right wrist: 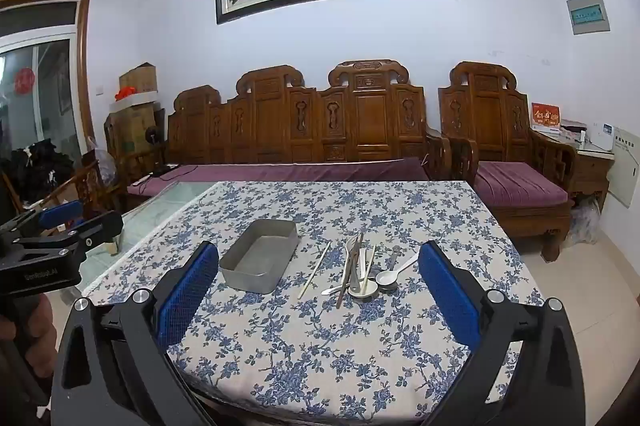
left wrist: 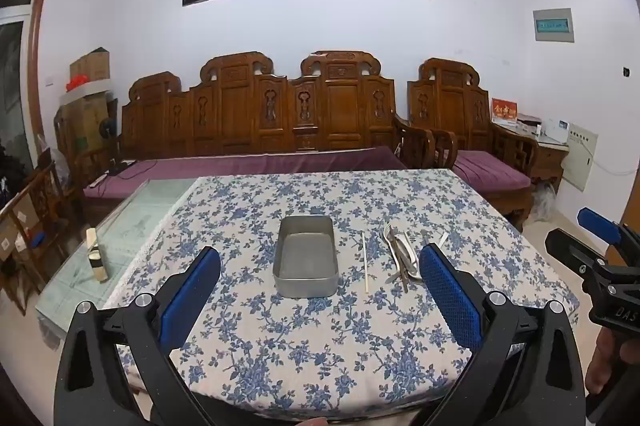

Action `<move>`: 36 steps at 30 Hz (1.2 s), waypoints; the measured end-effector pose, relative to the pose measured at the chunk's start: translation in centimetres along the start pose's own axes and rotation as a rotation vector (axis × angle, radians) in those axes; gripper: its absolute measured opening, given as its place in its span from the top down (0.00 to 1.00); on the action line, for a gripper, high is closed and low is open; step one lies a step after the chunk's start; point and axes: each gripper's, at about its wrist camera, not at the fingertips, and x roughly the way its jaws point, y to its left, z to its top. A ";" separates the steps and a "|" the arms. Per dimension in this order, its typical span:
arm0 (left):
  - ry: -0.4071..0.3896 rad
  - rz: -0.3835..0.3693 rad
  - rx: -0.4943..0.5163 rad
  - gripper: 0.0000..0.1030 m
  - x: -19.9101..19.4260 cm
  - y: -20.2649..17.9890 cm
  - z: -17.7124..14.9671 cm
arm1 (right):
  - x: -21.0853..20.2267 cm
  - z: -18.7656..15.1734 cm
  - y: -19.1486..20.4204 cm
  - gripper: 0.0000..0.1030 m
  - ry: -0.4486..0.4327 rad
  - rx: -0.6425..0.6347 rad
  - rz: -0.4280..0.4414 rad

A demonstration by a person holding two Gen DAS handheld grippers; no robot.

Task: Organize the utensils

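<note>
Matt metal tin [left wrist: 305,254], cloth tbl cover [left wrist: 320,346].

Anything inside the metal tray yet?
Nothing: the tray shows a bare metal floor. Its near wall hides a thin strip of that floor. The utensils all lie outside, heaped on the cloth to its right.

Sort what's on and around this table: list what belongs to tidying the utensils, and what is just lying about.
Belongs to the job:
- metal tray, empty
- single pale chopstick, lying apart beside the tray
- pile of utensils: spoons, chopsticks, a fork
- left gripper and right gripper, both open

Just lying about:
- small gold and white object on the glass table
- cardboard boxes
- wooden sofa
</note>
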 end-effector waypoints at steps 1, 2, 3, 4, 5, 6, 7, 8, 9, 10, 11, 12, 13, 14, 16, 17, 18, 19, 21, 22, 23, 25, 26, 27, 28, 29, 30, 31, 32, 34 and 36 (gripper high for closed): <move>-0.001 0.000 -0.002 0.06 0.0 0.0 0.0 | 0.0 0.0 0.0 0.03 0.000 -0.001 0.000; -0.001 0.000 0.000 0.06 0.0 0.0 0.0 | 0.0 0.0 0.0 0.03 0.001 -0.002 -0.001; 0.001 -0.001 -0.002 0.06 0.0 0.0 0.0 | 0.0 0.0 0.0 0.03 0.001 -0.002 -0.001; 0.002 0.000 -0.001 0.06 0.0 0.0 0.0 | 0.0 0.0 0.0 0.03 0.001 -0.001 -0.001; 0.002 -0.001 -0.001 0.06 0.0 0.0 0.0 | 0.1 0.0 0.0 0.03 0.002 -0.001 -0.001; 0.001 -0.001 0.000 0.06 0.0 0.0 0.0 | 0.1 0.0 0.0 0.03 0.001 -0.001 -0.001; 0.000 -0.001 0.000 0.06 -0.1 0.1 0.1 | 0.0 0.0 0.0 0.03 0.000 -0.002 -0.001; -0.001 -0.002 0.000 0.06 -0.1 0.1 0.1 | 0.0 0.0 0.0 0.03 0.000 -0.002 -0.001; -0.001 -0.002 0.001 0.06 -0.1 0.1 0.1 | 0.0 0.0 0.0 0.03 -0.001 -0.003 -0.001; 0.001 0.000 0.000 0.06 0.0 0.1 0.0 | 0.0 0.0 0.0 0.03 0.002 -0.002 -0.001; 0.001 -0.001 0.000 0.06 0.0 0.1 0.0 | 0.0 0.0 0.0 0.03 0.001 -0.001 -0.001; 0.001 -0.001 0.001 0.06 0.1 0.1 0.0 | 0.0 0.0 0.0 0.03 0.002 -0.002 -0.001; 0.000 0.000 0.001 0.06 0.1 0.2 0.0 | 0.0 0.0 0.0 0.03 0.002 -0.003 -0.001; 0.000 0.000 0.001 0.06 -0.1 0.1 0.0 | 0.0 0.0 0.0 0.03 0.001 -0.002 -0.001; -0.001 0.001 0.001 0.06 -0.4 0.1 0.1 | 0.0 0.0 0.0 0.03 0.001 -0.002 -0.001; -0.001 0.002 0.002 0.06 0.1 -0.1 -0.1 | 0.0 0.1 0.0 0.03 0.001 -0.002 0.000; -0.002 0.002 0.002 0.06 0.2 -0.2 -0.1 | 0.0 0.1 0.0 0.03 0.001 -0.001 -0.001; -0.003 0.002 0.002 0.06 0.2 -0.2 -0.1 | 0.0 0.1 0.0 0.03 0.000 -0.002 -0.001; -0.004 0.002 0.003 0.06 -0.1 -0.3 0.1 | 0.0 0.1 0.0 0.03 0.000 -0.002 -0.001; -0.004 0.003 0.004 0.06 -0.1 -0.4 0.1 | -0.1 0.1 0.0 0.03 0.000 -0.001 -0.001; -0.004 0.002 0.004 0.06 -0.1 -0.4 0.1 | -0.1 0.1 0.0 0.03 0.000 -0.001 -0.001; -0.008 0.000 0.005 0.06 -0.5 -0.3 0.5 | -0.1 0.1 0.1 0.03 0.000 -0.002 0.000; -0.009 -0.001 0.005 0.06 -0.5 -0.3 0.6 | -0.1 0.1 0.1 0.03 -0.001 -0.001 -0.001; -0.010 0.000 0.007 0.06 -0.5 -0.3 0.5 | -0.1 0.2 0.1 0.03 0.000 -0.001 -0.001; -0.010 0.001 0.008 0.06 -0.5 -0.3 0.6 | -0.2 0.2 0.1 0.03 -0.001 -0.001 -0.001; -0.010 0.001 0.008 0.06 -0.5 -0.4 0.6 | -0.2 0.2 0.1 0.03 -0.001 -0.001 -0.001; -0.010 0.000 0.007 0.06 -0.5 -0.3 0.6 | -0.2 0.2 0.1 0.03 -0.001 -0.001 -0.001; -0.011 -0.001 0.007 0.06 -0.6 -0.3 0.6 | -0.2 0.2 0.1 0.03 0.000 0.000 0.000; -0.012 -0.001 0.007 0.06 -0.6 -0.3 0.5 | -0.2 0.2 0.1 0.03 -0.001 -0.001 -0.001; -0.012 0.000 0.008 0.06 -0.6 -0.4 0.5 | -0.2 0.2 0.1 0.03 -0.001 0.000 -0.001; -0.014 0.000 0.009 0.06 -0.7 -0.4 0.5 | -0.3 0.2 0.1 0.03 -0.002 0.000 -0.001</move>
